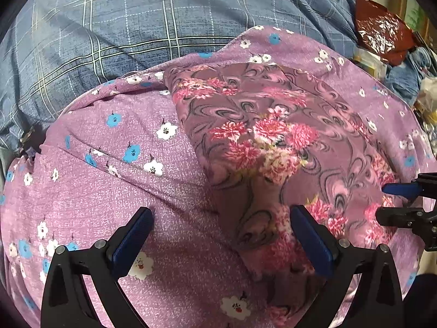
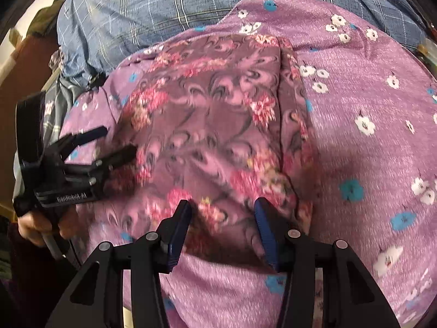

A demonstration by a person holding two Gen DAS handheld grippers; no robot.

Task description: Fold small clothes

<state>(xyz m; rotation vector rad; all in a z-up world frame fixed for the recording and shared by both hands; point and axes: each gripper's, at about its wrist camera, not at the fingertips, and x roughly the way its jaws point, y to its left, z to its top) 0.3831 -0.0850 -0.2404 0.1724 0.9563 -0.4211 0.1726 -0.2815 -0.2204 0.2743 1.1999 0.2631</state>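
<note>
**Both tongs open over the folded floral piece**

The small garment (image 1: pixel 259 142) is a mauve piece with pink flower clusters and swirly grey marks. It lies folded into a rough rectangle on top of a bigger purple cloth (image 1: pixel 95 205) that has little white and blue flowers. Under both sits a blue plaid sheet (image 1: pixel 109 27), which looks like a bed, though I can't say for sure.

The left tongs (image 1: pixel 221 213) are spread wide, with nothing between the blue pads (image 1: pixel 131 243). They hover above the near left edge of the garment, 1 finger over the purple cloth and the other over the pink print. I can't tell whether either tip touches fabric.

The right tongs (image 2: pixel 222 205) are open too, a bit narrower, sitting over the near edge of the garment. That view is blurry, so contact is hard to judge there as well. From the left camera the right tongs poke in at the right edge, jaws apart. From the right camera you can see the left tongs at the left side, with a hand (image 2: pixel 35 227) gripping the handle.

There's a dark red shiny bag (image 1: pixel 382 35) and some clutter off at the far right.
</note>
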